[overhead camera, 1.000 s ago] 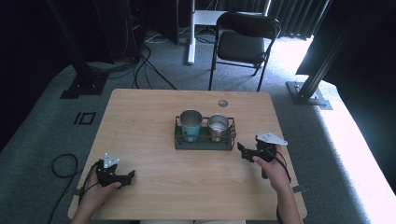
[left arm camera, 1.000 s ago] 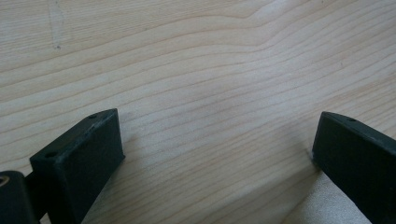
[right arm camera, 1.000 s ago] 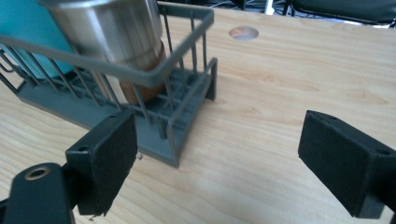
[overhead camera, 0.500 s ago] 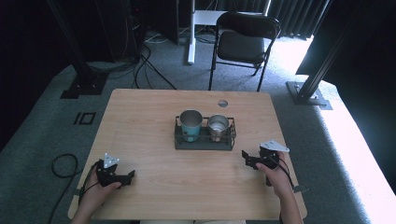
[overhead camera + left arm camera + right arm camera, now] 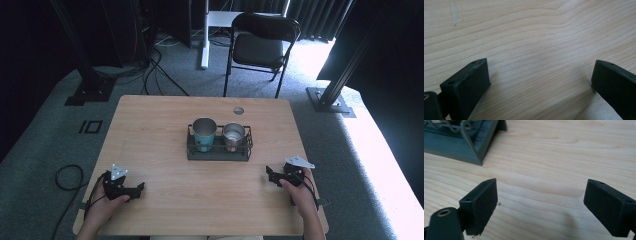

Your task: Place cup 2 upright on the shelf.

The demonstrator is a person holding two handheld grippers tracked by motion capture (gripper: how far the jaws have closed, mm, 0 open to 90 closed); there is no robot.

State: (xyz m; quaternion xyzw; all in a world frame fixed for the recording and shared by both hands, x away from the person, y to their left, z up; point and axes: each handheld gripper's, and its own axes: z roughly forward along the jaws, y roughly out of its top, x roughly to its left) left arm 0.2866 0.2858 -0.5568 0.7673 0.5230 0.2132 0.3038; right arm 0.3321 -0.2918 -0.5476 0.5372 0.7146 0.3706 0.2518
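Right gripper (image 5: 272,176) sits low over the wooden table (image 5: 165,125), jaws spread wide with bare wood between them; the dark rack (image 5: 218,151) lies ahead and to its left, near but apart, carrying a teal cup (image 5: 204,134) and a steel cup (image 5: 233,136) side by side. Left gripper (image 5: 134,188) rests near the table's front edge, jaws likewise wide apart and empty, the rack well off ahead and to its right.

Dark wire-railed tray (image 5: 218,154), mid-table, level. Holds two upright metal cups side by side: teal cup (image 5: 204,133) at left, shorter silver cup (image 5: 233,136) at right. Both open-topped.
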